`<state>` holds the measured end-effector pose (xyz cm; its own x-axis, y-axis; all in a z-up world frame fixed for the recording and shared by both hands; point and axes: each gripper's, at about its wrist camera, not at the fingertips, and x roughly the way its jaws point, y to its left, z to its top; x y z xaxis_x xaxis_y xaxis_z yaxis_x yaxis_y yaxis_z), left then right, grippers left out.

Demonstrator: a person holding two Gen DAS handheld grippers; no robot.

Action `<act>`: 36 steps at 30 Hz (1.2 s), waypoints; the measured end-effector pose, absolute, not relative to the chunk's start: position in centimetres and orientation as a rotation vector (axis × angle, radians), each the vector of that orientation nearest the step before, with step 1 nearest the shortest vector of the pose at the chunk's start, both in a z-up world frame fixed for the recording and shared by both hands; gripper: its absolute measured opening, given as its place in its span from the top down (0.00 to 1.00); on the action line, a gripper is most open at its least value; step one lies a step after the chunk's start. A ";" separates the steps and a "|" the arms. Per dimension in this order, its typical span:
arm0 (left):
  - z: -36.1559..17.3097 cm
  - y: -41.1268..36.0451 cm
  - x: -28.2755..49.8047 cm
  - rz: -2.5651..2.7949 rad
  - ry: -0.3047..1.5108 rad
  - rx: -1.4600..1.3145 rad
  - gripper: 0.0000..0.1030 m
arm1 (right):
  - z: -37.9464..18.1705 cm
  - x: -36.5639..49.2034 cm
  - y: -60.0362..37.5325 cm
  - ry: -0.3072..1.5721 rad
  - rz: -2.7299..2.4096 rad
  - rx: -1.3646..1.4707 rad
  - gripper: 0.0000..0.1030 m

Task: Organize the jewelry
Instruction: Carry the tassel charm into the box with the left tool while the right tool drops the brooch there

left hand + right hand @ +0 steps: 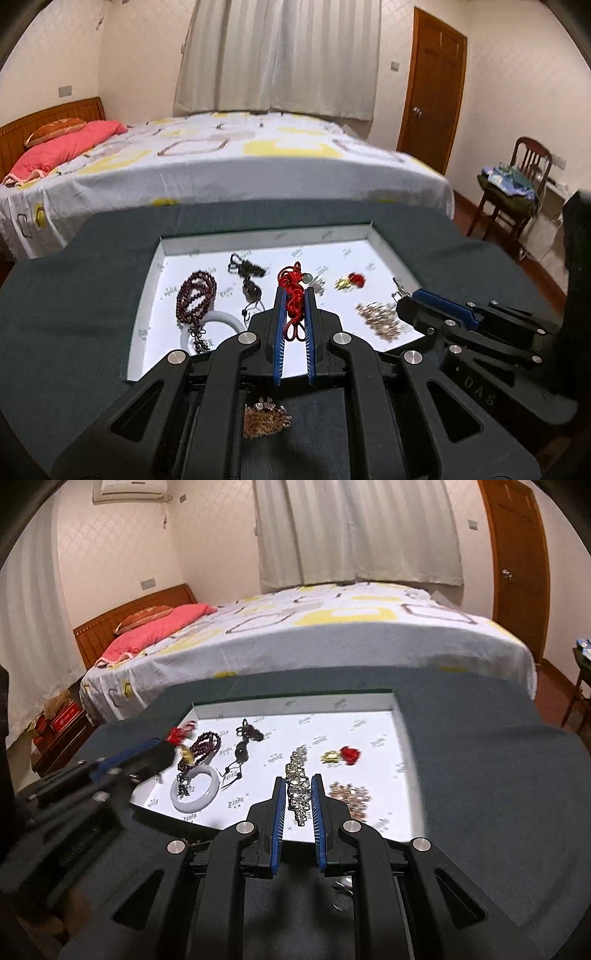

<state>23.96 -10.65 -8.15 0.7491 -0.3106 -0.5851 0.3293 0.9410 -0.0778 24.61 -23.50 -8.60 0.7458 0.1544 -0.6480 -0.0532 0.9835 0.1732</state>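
Note:
A shallow white tray [258, 236] [295, 701] sits on a dark green cloth. My left gripper [294, 291] is shut on a red cord necklace [292, 295] with a pale bead, held over the tray. My right gripper [299, 781] is shut on a rhinestone bracelet [298, 786] over the tray's front. In the tray lie dark red beads [195, 295] [207, 744], a white bangle [221, 321] [194, 788], a black cord pendant [251, 288] [242, 753], a gold and red charm [351, 280] [341, 755] and a copper chain pile [380, 319] [349, 794].
A copper ornament [266, 421] lies on the cloth [74, 295] in front of the tray. A bed [221, 155] stands close behind the table. A wooden chair [517, 184] with clothes stands at the right by a door [432, 81].

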 end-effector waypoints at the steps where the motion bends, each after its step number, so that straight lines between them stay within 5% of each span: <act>1: -8.8 -10.7 24.6 -0.342 0.649 0.031 0.91 | -8.9 24.9 -23.3 0.727 0.116 0.143 0.86; 25: -15.3 -12.2 29.5 -0.375 0.833 0.024 0.88 | -14.4 29.4 -22.8 0.877 0.141 0.139 0.84; 28: -15.1 -11.9 29.5 -0.370 0.834 0.012 0.80 | -14.2 29.4 -22.9 0.873 0.134 0.141 0.83; 33: -13.9 -10.9 29.2 -0.346 0.805 -0.020 0.48 | -13.2 29.0 -23.7 0.847 0.123 0.165 0.83; 36: -13.0 -10.5 28.8 -0.345 0.783 -0.033 0.45 | -12.4 28.3 -24.2 0.822 0.112 0.175 0.73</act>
<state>28.84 -10.45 -13.04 0.6556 -0.3161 -0.6858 0.2921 0.9436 -0.1557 28.30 -24.19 -12.35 0.6761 0.1672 -0.7176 -0.0317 0.9796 0.1984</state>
